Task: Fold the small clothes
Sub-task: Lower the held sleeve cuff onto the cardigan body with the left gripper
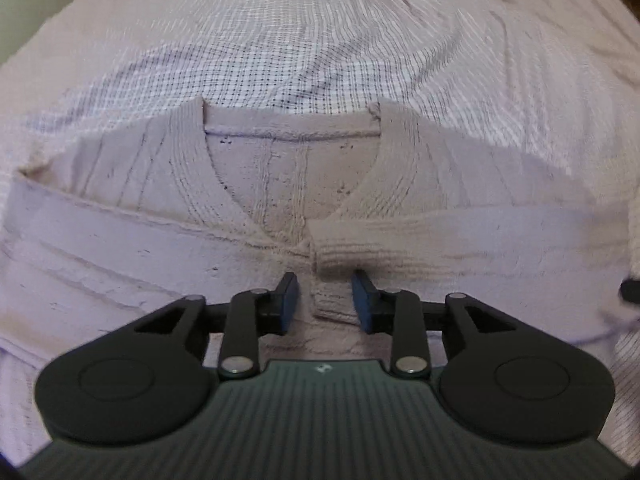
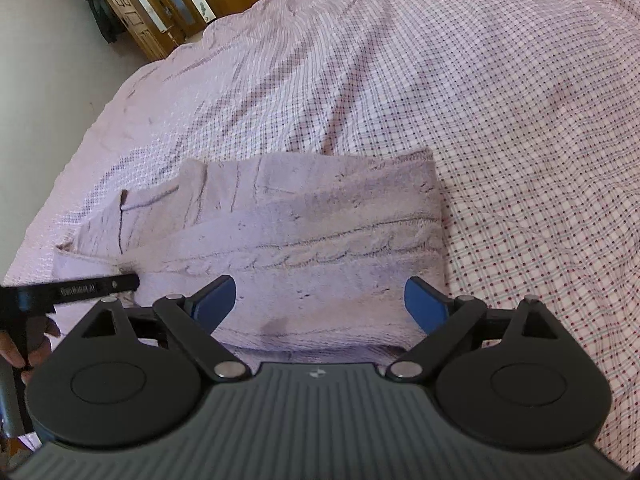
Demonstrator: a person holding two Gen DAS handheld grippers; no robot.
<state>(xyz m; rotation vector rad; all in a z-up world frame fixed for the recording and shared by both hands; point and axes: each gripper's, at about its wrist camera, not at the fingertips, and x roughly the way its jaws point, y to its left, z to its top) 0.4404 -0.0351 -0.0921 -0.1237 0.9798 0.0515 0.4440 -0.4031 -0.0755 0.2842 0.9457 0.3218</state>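
A pale lilac knitted cardigan (image 1: pixel 280 184) lies on the bed with its V-neck facing up and both sleeves folded across the front, cuffs meeting at the middle (image 1: pixel 340 248). My left gripper (image 1: pixel 325 298) is open just above the cuffs, its blue pads either side of the knit, holding nothing. In the right wrist view the cardigan (image 2: pixel 304 232) shows as a folded block with a cable pattern. My right gripper (image 2: pixel 320 300) is wide open over its near edge, empty. The left gripper's finger (image 2: pixel 96 286) shows at the left.
A pink checked bedsheet (image 2: pixel 500 120) covers the bed all round the cardigan, with creases at the far side. The bed's left edge (image 2: pixel 80 148) drops to a grey floor. Wooden furniture and a doorway (image 2: pixel 172 4) stand far off.
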